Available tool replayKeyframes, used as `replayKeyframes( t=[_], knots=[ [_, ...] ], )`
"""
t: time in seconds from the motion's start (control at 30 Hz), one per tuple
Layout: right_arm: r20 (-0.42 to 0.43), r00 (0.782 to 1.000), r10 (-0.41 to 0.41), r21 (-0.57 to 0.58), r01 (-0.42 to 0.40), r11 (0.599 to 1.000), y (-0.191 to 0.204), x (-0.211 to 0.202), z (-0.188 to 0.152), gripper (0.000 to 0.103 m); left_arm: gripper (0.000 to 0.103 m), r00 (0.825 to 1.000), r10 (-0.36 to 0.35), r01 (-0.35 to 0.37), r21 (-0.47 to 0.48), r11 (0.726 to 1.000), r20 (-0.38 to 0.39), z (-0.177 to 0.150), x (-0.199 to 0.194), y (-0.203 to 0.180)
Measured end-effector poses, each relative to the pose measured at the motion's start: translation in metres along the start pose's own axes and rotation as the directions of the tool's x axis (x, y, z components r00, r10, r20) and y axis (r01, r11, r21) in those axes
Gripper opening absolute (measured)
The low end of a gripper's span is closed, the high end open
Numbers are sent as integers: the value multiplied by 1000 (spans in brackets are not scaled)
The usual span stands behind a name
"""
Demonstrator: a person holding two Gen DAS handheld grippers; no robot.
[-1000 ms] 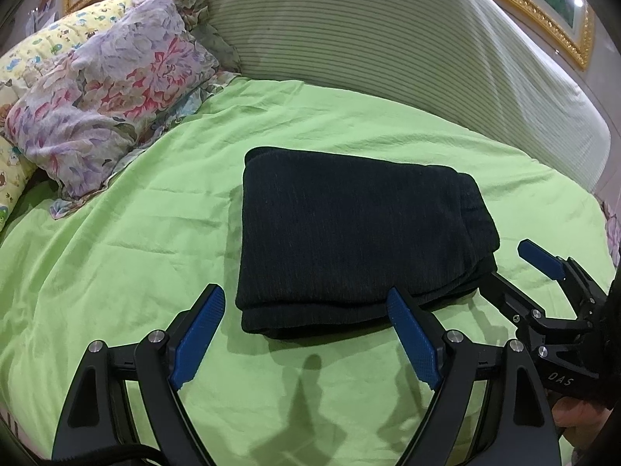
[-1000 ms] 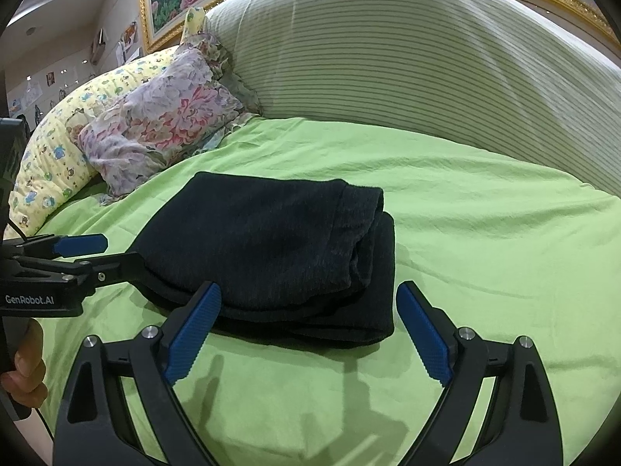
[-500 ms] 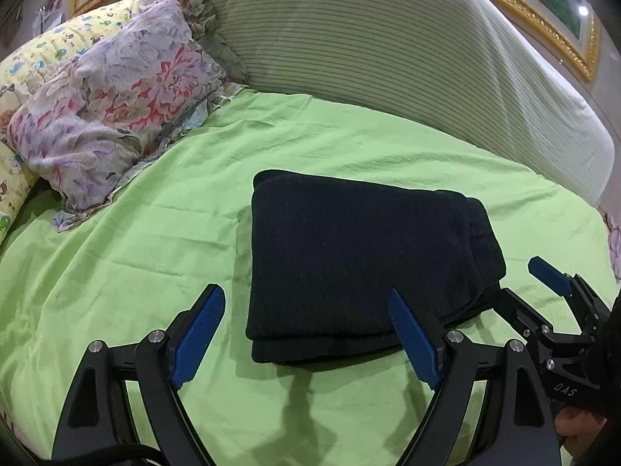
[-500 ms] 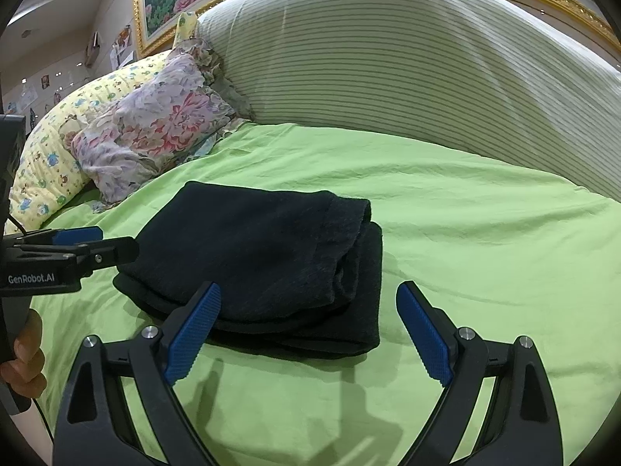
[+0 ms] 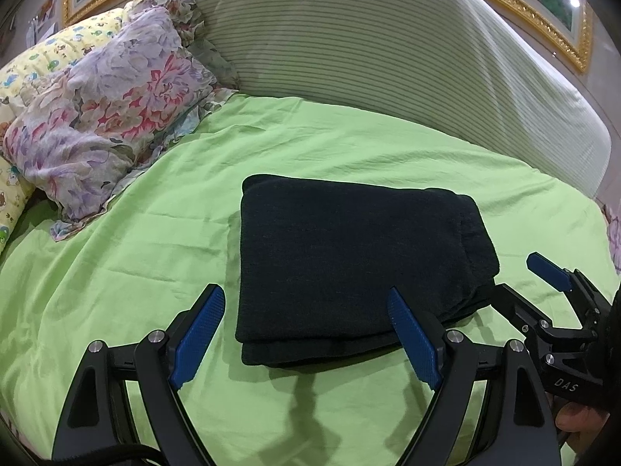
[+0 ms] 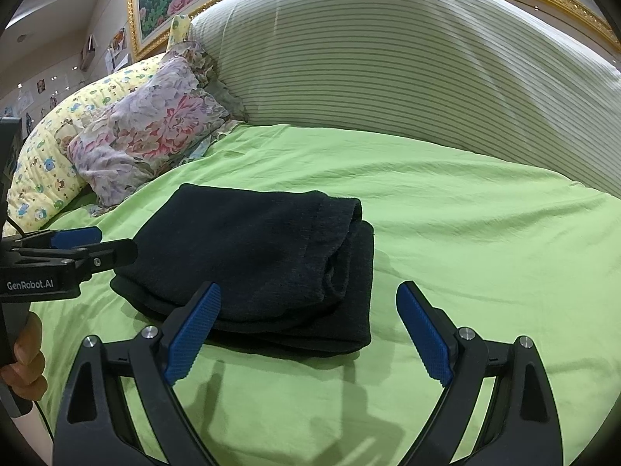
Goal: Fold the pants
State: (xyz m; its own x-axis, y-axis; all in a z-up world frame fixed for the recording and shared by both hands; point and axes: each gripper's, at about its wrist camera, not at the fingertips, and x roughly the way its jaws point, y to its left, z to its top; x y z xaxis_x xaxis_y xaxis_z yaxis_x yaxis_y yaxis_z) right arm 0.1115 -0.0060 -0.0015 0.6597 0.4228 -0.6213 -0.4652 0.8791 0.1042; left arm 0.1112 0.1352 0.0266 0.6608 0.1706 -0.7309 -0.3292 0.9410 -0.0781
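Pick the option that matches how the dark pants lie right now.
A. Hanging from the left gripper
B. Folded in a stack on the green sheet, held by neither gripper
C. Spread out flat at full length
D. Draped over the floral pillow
B: the pants lie as a folded stack on the green sheet, and both the left gripper and the right gripper are open and hold nothing.

Both the left tongs (image 5: 306,334) and the right tongs (image 6: 310,330) are spread wide with nothing between their tips. Just ahead of them lies the folded black knit pants (image 5: 349,272), a low bump. Bare green bed sheet (image 6: 485,240) stretches around it. Farther ahead, the big striped cushion (image 5: 388,58) and the flowery purple pillow (image 5: 104,116) block the way.
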Motion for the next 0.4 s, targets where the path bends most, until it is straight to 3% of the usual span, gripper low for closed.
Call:
replayKeyframes(
  t=[0.4],
  knots=[
    [3,1000,5,2,-5,1000,1,0,1,92,86,1000,-6,6,-2,1000,-1,-1,-2,-1]
  ],
)
